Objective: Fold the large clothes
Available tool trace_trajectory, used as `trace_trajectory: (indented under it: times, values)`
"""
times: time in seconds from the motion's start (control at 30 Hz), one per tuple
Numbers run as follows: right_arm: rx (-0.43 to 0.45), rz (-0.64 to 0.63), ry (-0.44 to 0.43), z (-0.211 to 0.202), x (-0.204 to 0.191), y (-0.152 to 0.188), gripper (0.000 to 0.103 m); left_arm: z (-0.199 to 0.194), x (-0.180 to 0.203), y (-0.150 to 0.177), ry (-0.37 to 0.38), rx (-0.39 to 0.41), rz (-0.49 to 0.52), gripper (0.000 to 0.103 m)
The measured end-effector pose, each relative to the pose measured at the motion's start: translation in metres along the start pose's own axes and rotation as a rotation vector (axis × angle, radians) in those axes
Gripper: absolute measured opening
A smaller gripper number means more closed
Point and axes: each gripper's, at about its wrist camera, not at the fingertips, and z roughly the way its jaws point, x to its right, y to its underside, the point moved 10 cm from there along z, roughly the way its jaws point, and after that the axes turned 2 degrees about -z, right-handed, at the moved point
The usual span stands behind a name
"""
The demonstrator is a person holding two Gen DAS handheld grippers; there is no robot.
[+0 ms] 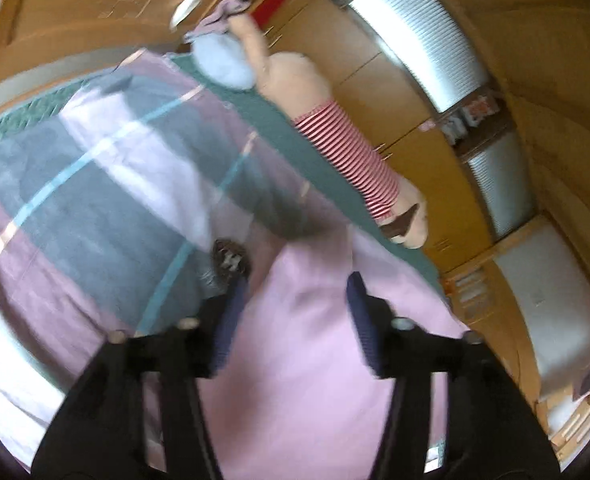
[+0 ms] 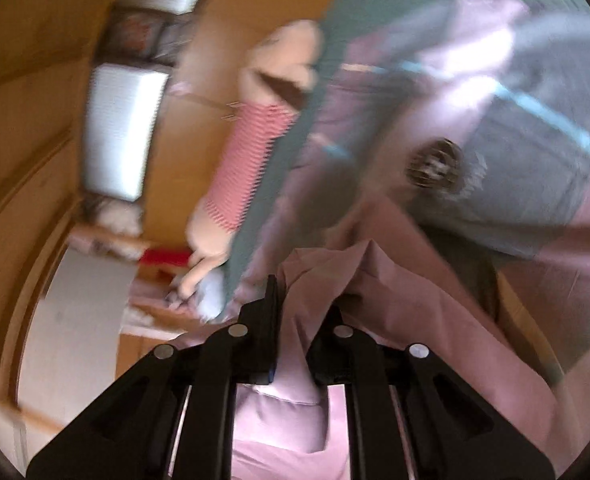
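Note:
A large garment with pink, grey and white blocks and thin teal stripes [image 1: 107, 184] lies spread over a green bed cover [image 1: 295, 128]. It carries a round dark badge [image 1: 231, 260]. My left gripper [image 1: 295, 280] hovers open above its plain pink part [image 1: 295, 360], and nothing is pinched between its blue pads [image 1: 231, 312]. In the right wrist view my right gripper [image 2: 303, 304] is shut on a bunched fold of the pink cloth [image 2: 375, 280]. The cloth trails back from the jaws toward the grey block [image 2: 527, 184] and the badge [image 2: 435, 168]. Both views are motion-blurred.
A long plush toy in a red-and-white striped top [image 1: 347, 160] [image 2: 251, 160] lies along the bed's edge, with a pale blue cushion [image 1: 225, 64] beside it. Wooden cupboards [image 1: 375, 92] with ribbed shutters [image 1: 423, 40] line the wall beyond.

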Motion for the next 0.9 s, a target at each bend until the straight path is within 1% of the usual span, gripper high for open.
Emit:
trace_trajectory:
  times: [0.03,0.07,0.1,0.13,0.17,0.23,0.27,0.3,0.33,0.37,0.4,0.43,0.47,0.5,0.53,0.57,0.6,0.63,0.67,0.73,0.77,0.8,0.83,0.87,0.9]
  values:
    - [0.003,0.014,0.019,0.004,0.014,-0.001,0.011,0.001,-0.007,0.010,0.005,-0.014,-0.006,0.063]
    - [0.003,0.022,0.044,0.012,0.028,-0.003,0.011,0.000,-0.015,0.023,0.005,-0.029,-0.010,0.074]
    - [-0.010,0.031,0.068,0.026,0.043,-0.008,0.011,-0.005,-0.026,0.043,-0.006,-0.041,-0.007,0.082]
    - [-0.029,0.052,0.064,0.034,0.056,-0.008,0.011,-0.005,-0.032,0.057,-0.016,-0.049,0.006,0.082]
    - [-0.054,0.081,0.040,0.040,0.065,-0.007,0.012,-0.001,-0.038,0.075,-0.039,-0.069,0.027,0.082]
    - [-0.084,0.106,0.005,0.045,0.067,-0.006,0.019,0.014,-0.043,0.102,-0.090,-0.132,0.071,0.082]
    - [-0.100,0.089,-0.010,0.042,0.062,-0.007,0.022,0.020,-0.041,0.112,-0.096,-0.163,0.105,0.082]
    - [-0.112,0.070,-0.021,0.037,0.056,-0.007,0.033,0.027,-0.035,0.125,-0.106,-0.194,0.163,0.082]
    - [-0.117,0.048,-0.041,0.029,0.048,-0.008,0.050,0.030,-0.030,0.133,-0.121,-0.206,0.210,0.083]
    - [-0.102,0.027,-0.050,0.019,0.042,-0.011,0.060,0.031,-0.027,0.137,-0.132,-0.208,0.238,0.085]
    - [-0.046,-0.036,-0.030,0.002,0.029,-0.018,0.085,0.030,-0.023,0.141,-0.142,-0.200,0.268,0.087]
    - [0.033,-0.113,0.018,-0.017,0.018,-0.028,0.102,0.029,-0.021,0.143,-0.144,-0.193,0.276,0.089]
    - [0.133,-0.203,0.061,-0.039,0.005,-0.039,0.102,0.028,-0.020,0.146,-0.146,-0.187,0.278,0.089]
    - [0.185,-0.264,0.087,-0.050,-0.005,-0.044,0.102,0.026,-0.022,0.150,-0.162,-0.175,0.284,0.089]
    - [0.207,-0.327,0.129,-0.059,-0.016,-0.044,0.102,0.024,-0.024,0.152,-0.190,-0.157,0.294,0.089]
    - [0.199,-0.409,0.188,-0.065,-0.031,-0.035,0.102,0.021,-0.025,0.153,-0.219,-0.136,0.306,0.089]
    - [0.178,-0.478,0.209,-0.062,-0.044,-0.022,0.102,0.018,-0.027,0.153,-0.265,-0.105,0.332,0.089]
    - [0.137,-0.581,0.225,-0.058,-0.062,0.003,0.102,0.015,-0.027,0.153,-0.299,-0.086,0.356,0.089]
    - [0.087,-0.700,0.255,-0.049,-0.078,0.035,0.101,0.012,-0.025,0.154,-0.325,-0.071,0.376,0.089]
    - [0.008,-0.868,0.286,-0.029,-0.099,0.092,0.094,0.010,-0.021,0.155,-0.349,-0.056,0.409,0.089]
    - [-0.044,-0.949,0.289,-0.018,-0.105,0.126,0.091,0.010,-0.019,0.156,-0.358,-0.052,0.434,0.089]
    - [-0.095,-1.044,0.292,-0.006,-0.113,0.165,0.082,0.010,-0.018,0.156,-0.373,-0.046,0.453,0.089]
    - [-0.131,-1.137,0.294,0.006,-0.120,0.201,0.069,0.012,-0.019,0.157,-0.397,-0.039,0.477,0.089]
    - [-0.163,-1.208,0.294,0.019,-0.124,0.232,0.063,0.014,-0.019,0.157,-0.412,-0.037,0.493,0.089]
    - [-0.190,-1.245,0.298,0.031,-0.125,0.251,0.060,0.015,-0.020,0.158,-0.431,-0.038,0.520,0.089]
